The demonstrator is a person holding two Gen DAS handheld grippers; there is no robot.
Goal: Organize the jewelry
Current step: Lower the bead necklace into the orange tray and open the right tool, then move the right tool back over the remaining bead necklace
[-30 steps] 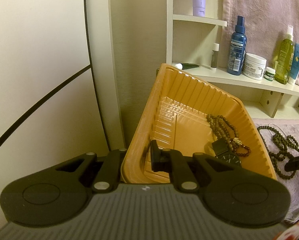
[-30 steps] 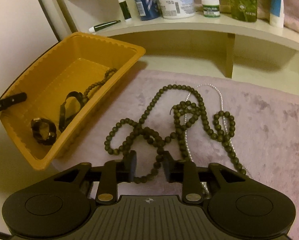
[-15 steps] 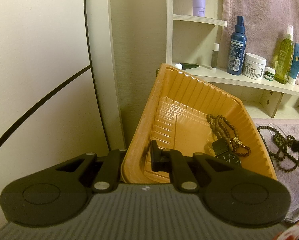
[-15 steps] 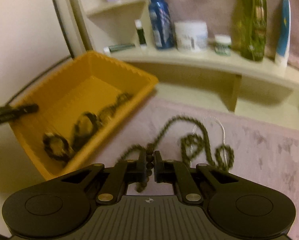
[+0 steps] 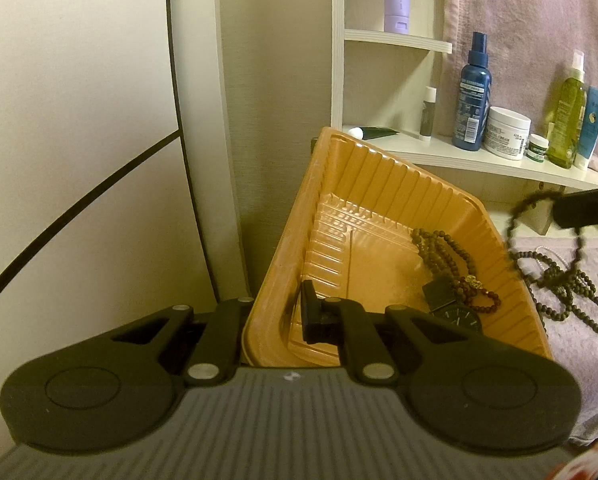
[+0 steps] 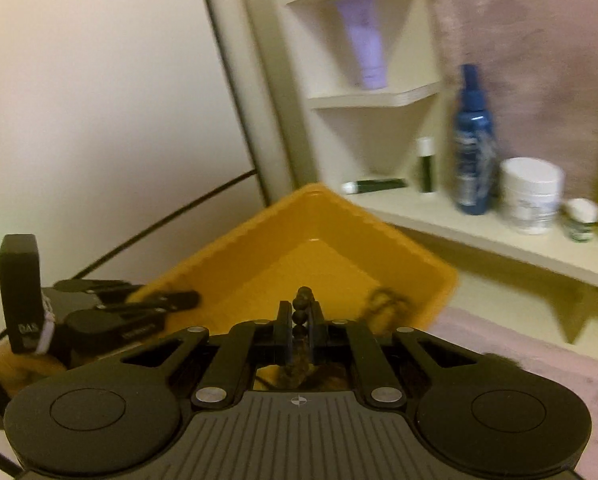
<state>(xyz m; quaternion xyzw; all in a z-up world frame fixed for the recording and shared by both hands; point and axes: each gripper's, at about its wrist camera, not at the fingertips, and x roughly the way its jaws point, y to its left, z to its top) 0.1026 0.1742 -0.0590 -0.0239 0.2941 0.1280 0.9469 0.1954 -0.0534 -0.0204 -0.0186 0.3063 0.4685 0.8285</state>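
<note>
A strand of dark round wooden beads (image 6: 302, 312) is pinched between the closed right gripper (image 6: 299, 322), lifted above the ribbed orange plastic tray (image 5: 379, 216), whose rim is clamped by the left gripper (image 5: 275, 316).

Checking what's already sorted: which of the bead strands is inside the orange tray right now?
The reddish-brown bead strand, lying in the orange tray beside the black watch. The dark olive strand trails on the pink cloth, pinched by the right gripper.
</note>
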